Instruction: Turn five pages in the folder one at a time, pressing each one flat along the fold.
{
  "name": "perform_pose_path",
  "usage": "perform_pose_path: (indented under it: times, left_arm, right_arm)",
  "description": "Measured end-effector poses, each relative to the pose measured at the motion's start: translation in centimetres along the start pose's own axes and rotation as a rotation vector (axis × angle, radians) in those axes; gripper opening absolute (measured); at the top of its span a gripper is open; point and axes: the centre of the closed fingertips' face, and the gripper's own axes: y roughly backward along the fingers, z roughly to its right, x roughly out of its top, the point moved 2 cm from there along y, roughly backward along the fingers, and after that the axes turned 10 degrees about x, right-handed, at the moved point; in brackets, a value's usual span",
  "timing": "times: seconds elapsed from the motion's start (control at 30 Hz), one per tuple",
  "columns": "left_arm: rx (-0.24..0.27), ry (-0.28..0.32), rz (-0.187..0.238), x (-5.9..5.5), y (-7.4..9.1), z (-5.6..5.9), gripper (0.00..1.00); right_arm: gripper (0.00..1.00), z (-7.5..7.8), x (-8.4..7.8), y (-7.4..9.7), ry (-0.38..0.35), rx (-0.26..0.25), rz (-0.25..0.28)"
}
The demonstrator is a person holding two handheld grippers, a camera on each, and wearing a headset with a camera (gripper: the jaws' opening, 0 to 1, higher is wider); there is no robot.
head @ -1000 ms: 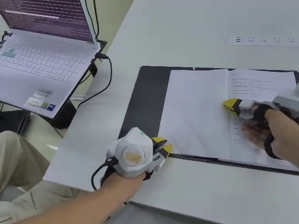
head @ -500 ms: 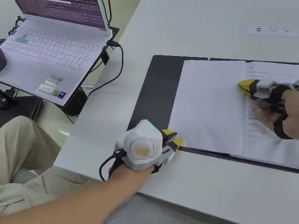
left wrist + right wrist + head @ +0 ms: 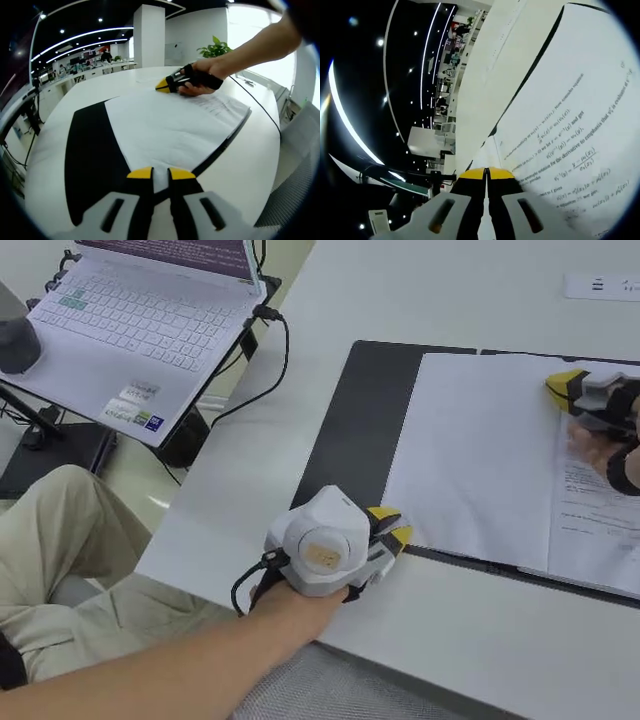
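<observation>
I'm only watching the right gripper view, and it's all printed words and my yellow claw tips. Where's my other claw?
Observer: Your left claw sits at the near edge of the black folder, tips at the corner of a page.
Child: What's on that page?
Observer: Nothing. The left-hand page is blank white.
Child: Is anything beside the folder?
Observer: Yes, an open laptop sits off to the left in the head view.
</observation>
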Motion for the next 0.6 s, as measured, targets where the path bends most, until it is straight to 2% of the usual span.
perform_pose_path:
  times: [0.3,0.4,0.6]
  left_arm:
    - [0.002,0.006,0.004,0.0,0.0,-0.1,0.09]
    - [0.002,0.007,0.005,0.0,0.0,-0.1,0.09]
    - [0.001,0.010,0.007,0.1,0.1,-0.1,0.09]
  right_arm:
    - [0.00,-0.1,1.9,-1.3,-0.055,-0.002,0.100]
    - [0.00,0.0,2.3,-1.5,-0.073,0.000,0.118]
    - [0.00,0.1,2.5,-1.6,-0.079,0.024,0.108]
